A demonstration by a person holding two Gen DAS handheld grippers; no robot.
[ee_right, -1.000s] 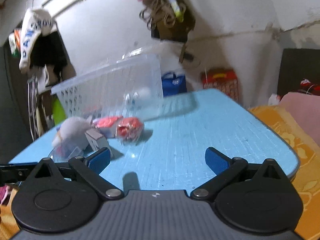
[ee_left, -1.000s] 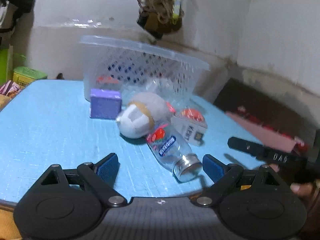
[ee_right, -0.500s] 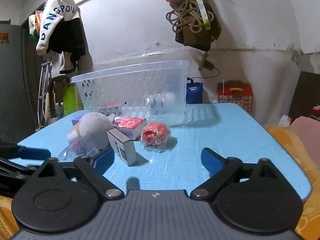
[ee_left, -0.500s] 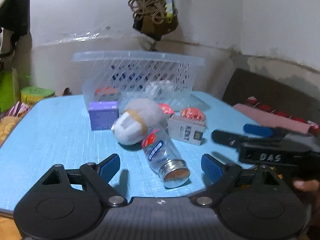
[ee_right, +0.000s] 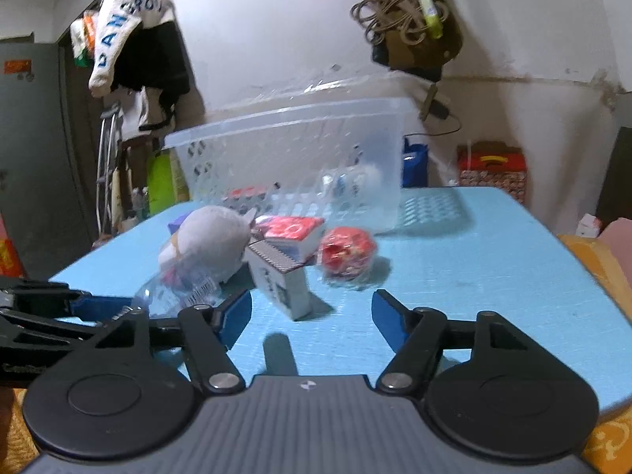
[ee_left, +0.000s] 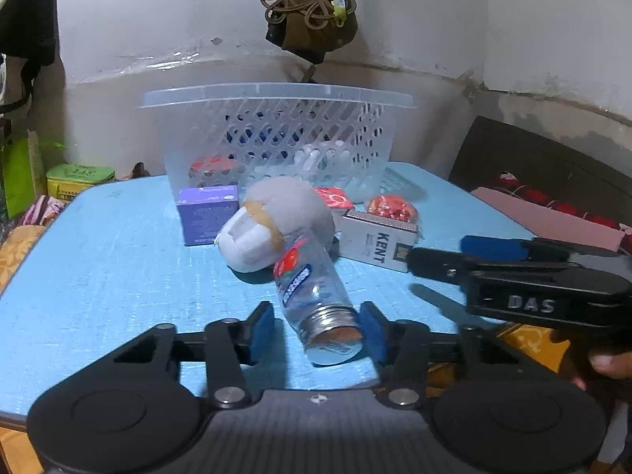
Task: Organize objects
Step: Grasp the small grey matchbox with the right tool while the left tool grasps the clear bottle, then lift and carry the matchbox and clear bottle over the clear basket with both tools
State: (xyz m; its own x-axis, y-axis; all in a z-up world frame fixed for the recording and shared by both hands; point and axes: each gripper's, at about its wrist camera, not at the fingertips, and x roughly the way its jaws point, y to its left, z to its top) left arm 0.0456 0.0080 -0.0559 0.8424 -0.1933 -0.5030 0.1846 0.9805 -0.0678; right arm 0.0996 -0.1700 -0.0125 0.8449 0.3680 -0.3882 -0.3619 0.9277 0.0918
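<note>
- Left gripper (ee_left: 318, 326) straddles the cap end of a clear bottle (ee_left: 316, 296) lying on the blue table (ee_left: 118, 260), jaws apart, not clamped.
- Right gripper (ee_right: 312, 316) gapes wide, holding nothing.
- Basket (ee_left: 276, 134) stands at 12 o'clock.

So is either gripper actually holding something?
Neither. The left gripper is open around the bottle at its cap end; the right gripper is open, empty.
</note>
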